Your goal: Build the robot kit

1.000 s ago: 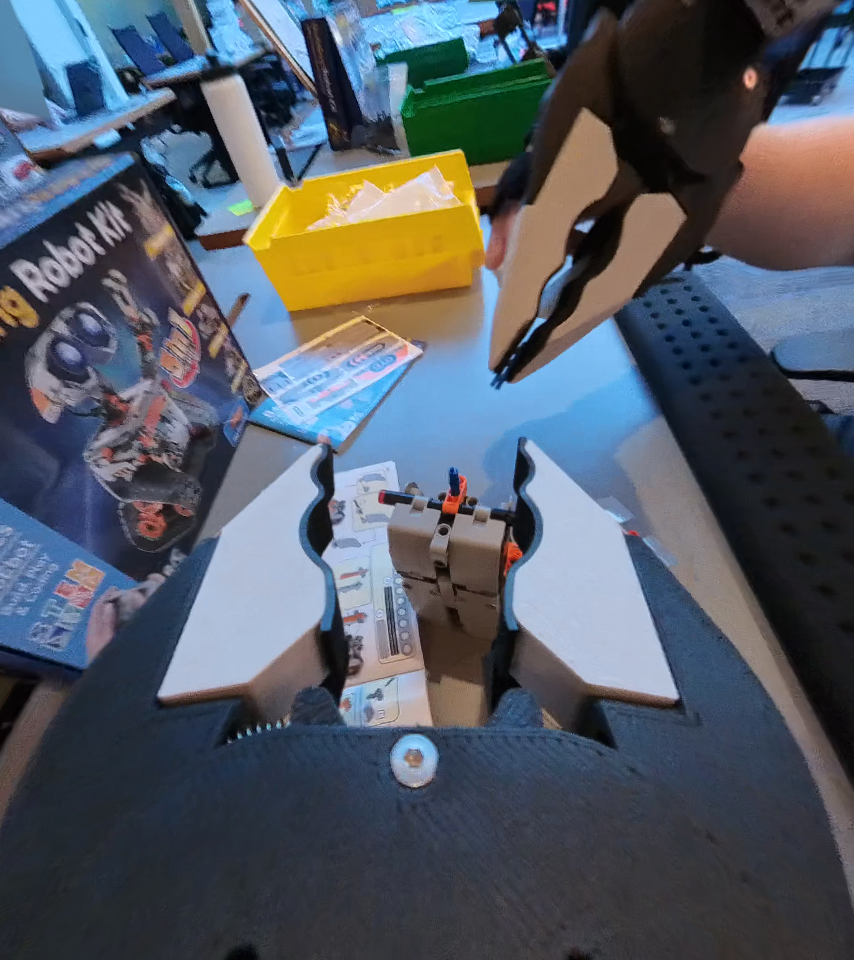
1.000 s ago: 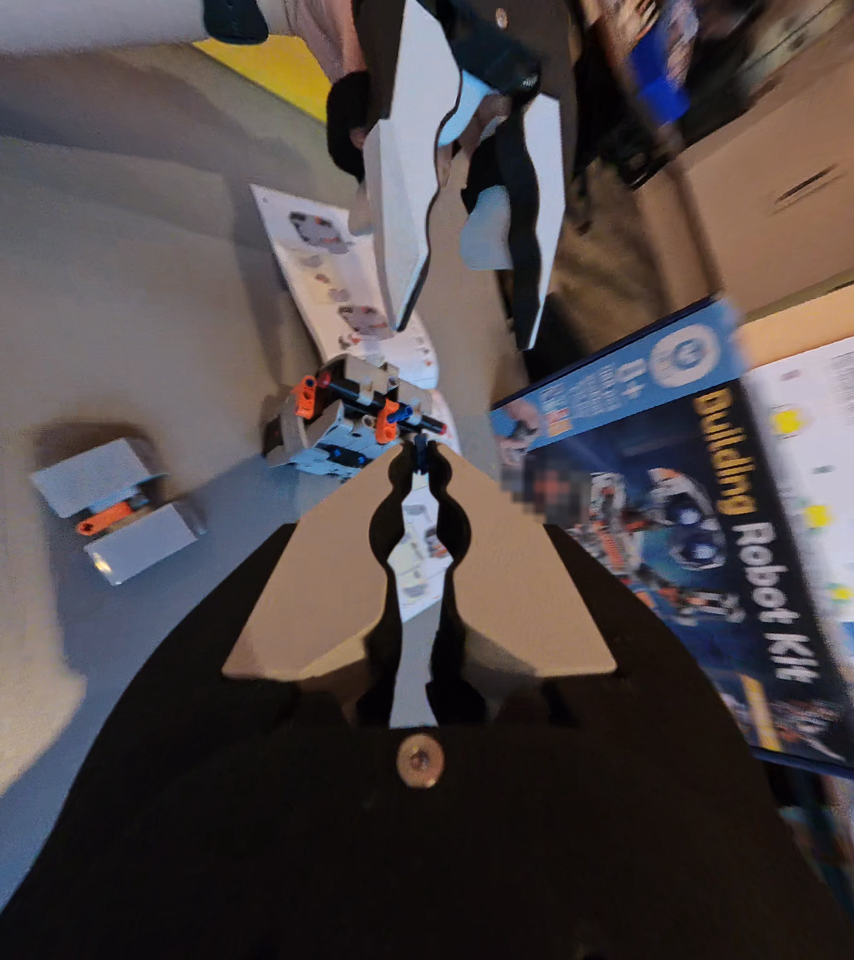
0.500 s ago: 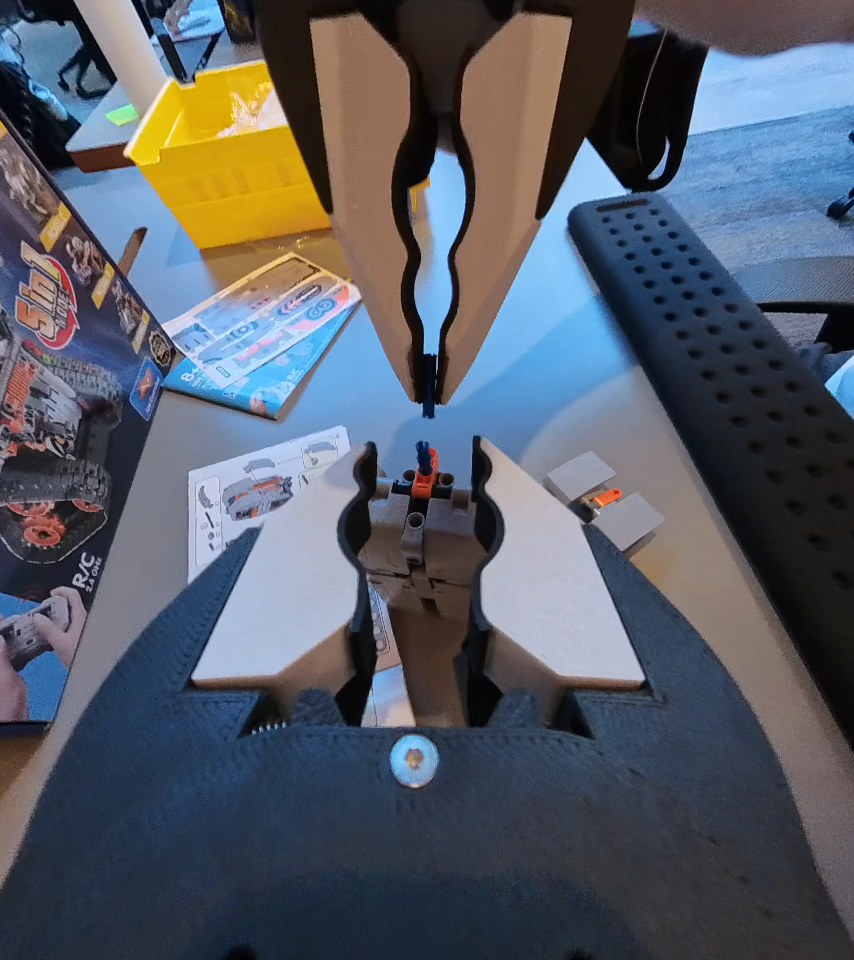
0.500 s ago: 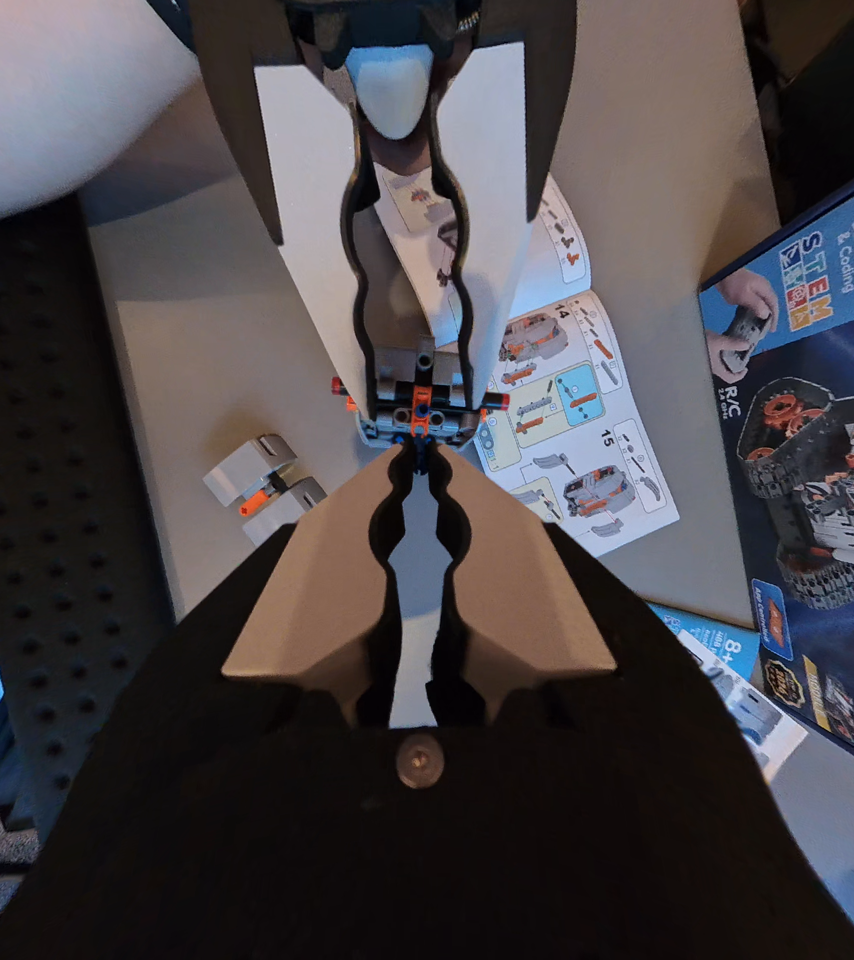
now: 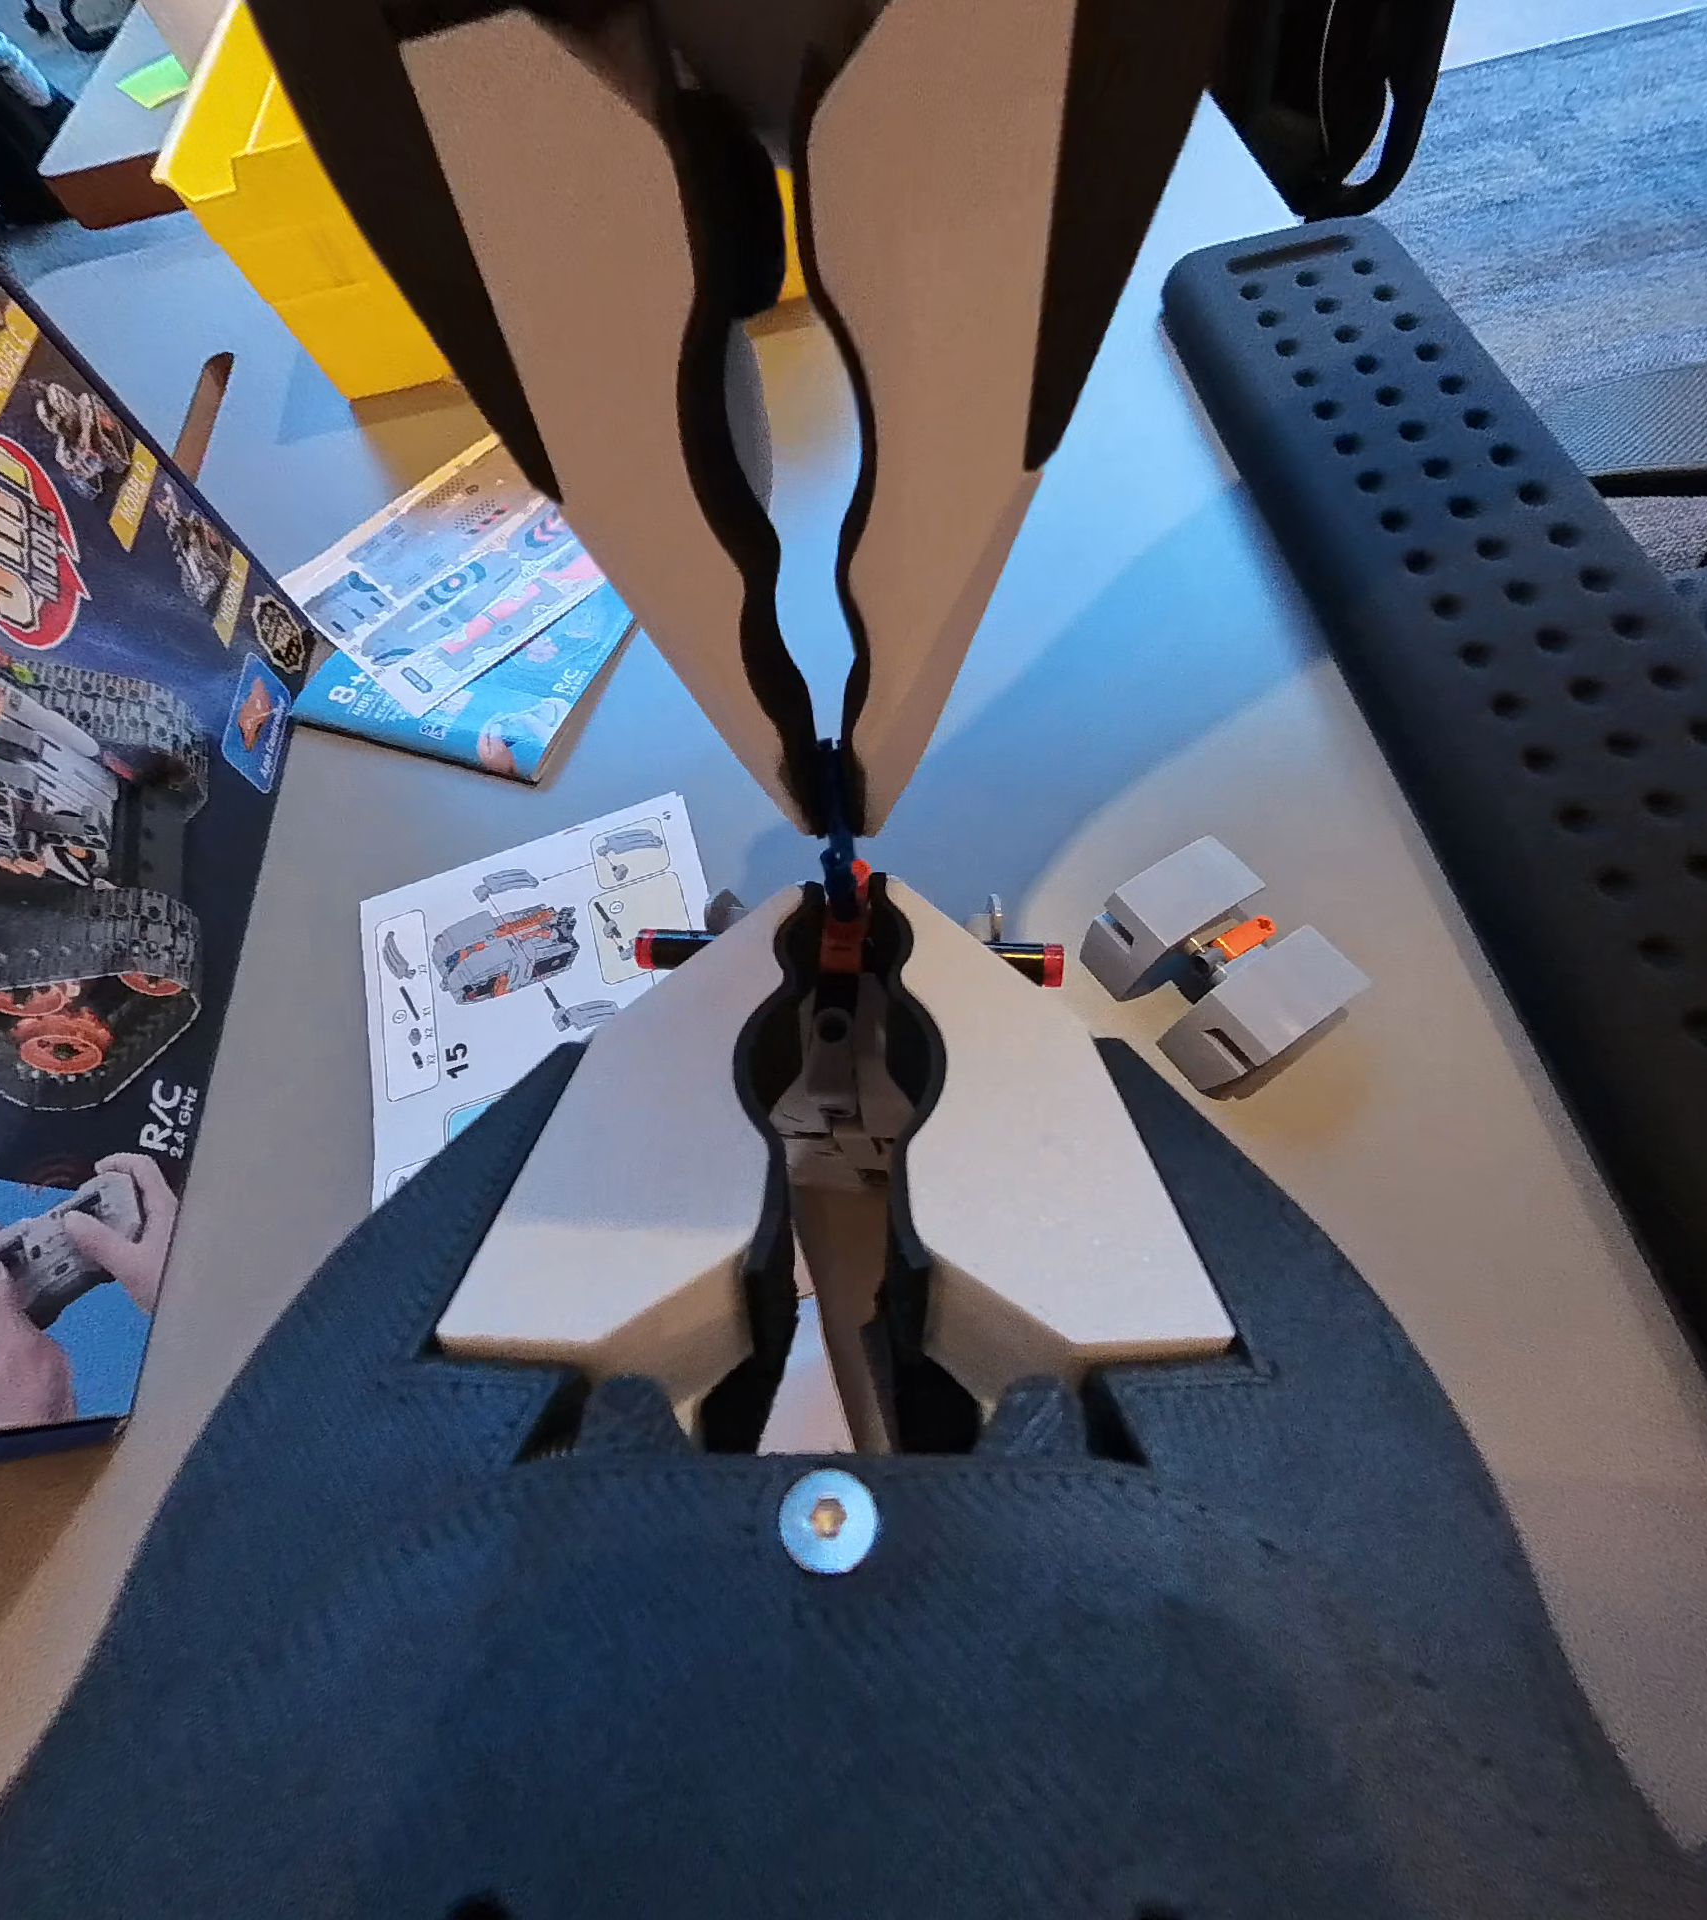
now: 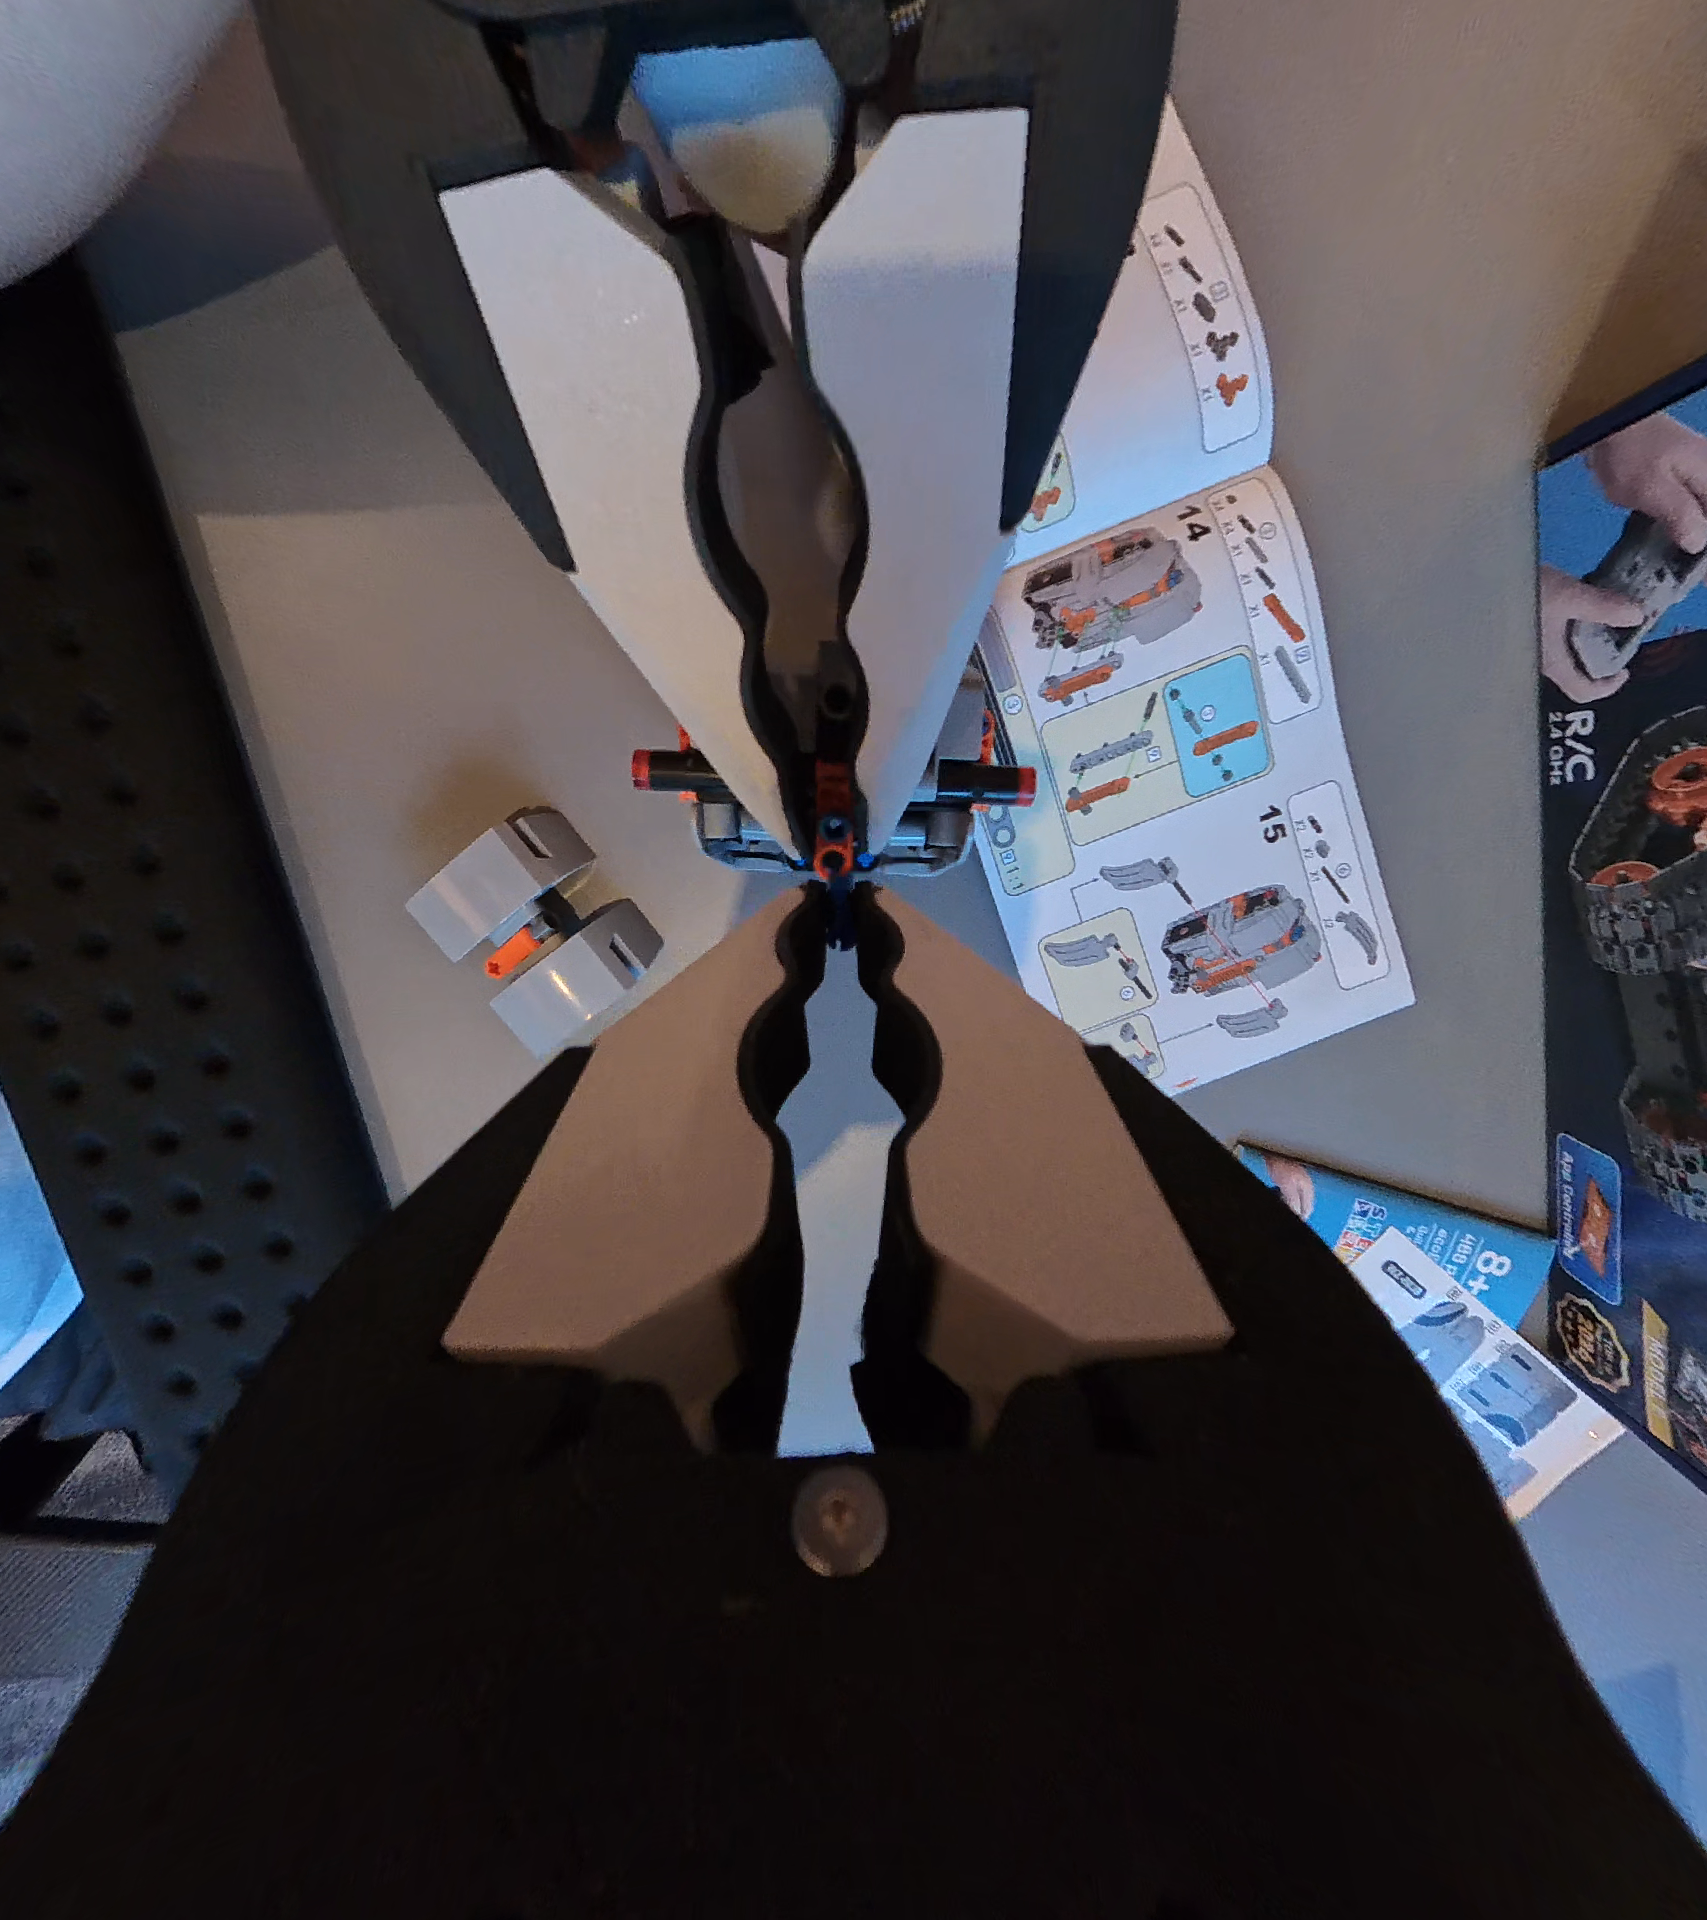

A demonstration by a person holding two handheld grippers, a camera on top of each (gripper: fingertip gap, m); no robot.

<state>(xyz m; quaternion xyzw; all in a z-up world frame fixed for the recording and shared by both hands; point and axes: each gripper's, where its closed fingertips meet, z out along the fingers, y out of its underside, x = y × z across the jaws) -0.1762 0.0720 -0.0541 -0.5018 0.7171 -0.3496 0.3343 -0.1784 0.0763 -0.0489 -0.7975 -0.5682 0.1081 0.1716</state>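
Left wrist view shows the left claw (image 5: 838,894) pinching a grey brick assembly (image 5: 833,1081) on the counter (image 5: 1119,644), its orange connector at the tips. Opposite it, tip to tip, the right claw (image 5: 833,821) is pressed together on a small dark blue pin (image 5: 835,831) (touching that connector). A separate grey block pair (image 5: 1223,966) lies just right; an instruction sheet (image 5: 506,935) lies left.

The left gripper (image 5: 836,894) is clamped on a grey brick assembly (image 5: 833,1081) with an orange connector on top and a red-tipped black axle running crosswise, held over the counter (image 5: 1119,644). The right gripper (image 6: 836,909) pinches a small blue pin (image 6: 836,902), which meets the assembly's orange connector.
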